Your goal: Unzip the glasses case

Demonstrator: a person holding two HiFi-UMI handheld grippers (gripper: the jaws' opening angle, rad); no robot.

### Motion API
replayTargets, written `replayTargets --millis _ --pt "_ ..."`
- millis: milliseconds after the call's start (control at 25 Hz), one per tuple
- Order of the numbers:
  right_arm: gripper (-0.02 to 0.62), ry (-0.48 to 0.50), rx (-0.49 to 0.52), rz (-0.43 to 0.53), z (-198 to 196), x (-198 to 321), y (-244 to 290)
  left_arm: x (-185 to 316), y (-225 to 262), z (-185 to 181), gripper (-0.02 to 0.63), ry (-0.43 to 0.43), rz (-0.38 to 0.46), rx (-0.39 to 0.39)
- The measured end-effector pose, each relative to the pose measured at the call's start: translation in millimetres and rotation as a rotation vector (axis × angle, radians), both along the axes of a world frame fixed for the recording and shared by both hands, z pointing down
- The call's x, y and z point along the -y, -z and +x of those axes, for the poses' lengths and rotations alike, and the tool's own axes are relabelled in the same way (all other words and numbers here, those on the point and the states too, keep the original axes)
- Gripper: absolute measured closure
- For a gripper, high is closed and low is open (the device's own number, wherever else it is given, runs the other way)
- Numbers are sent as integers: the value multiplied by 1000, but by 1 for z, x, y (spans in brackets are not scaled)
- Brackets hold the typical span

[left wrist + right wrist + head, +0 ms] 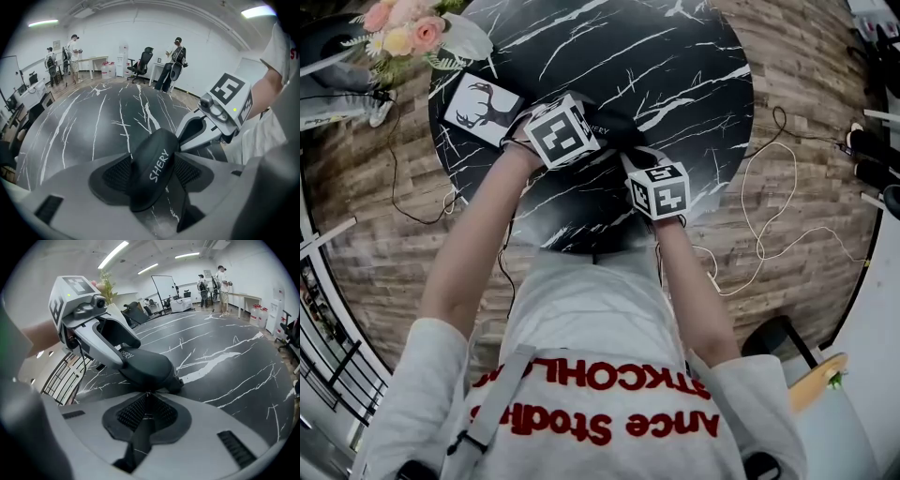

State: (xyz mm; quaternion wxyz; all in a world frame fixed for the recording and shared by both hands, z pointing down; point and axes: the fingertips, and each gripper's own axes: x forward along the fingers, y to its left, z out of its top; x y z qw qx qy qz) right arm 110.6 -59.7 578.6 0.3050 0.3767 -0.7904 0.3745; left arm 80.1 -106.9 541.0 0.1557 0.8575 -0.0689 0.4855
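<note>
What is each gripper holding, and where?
Left gripper clamps the black oval glasses case by its sides. Right gripper is shut at its edge; any zip-pull grip unclear.

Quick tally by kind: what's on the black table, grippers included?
Case: 1
Deer card: 1
Flower bunch: 1
Grippers: 2 (left gripper, right gripper)
Total: 5
</note>
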Motion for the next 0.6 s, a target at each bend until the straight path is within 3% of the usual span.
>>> replayTargets --millis 360,600 --pt "580 -3 -48 -7 15 3 -2 -2 0 0 319 -27 17 6" --pt "580 187 -223 44 30 26 -8 -5 -2 -1 331 -60 44 19"
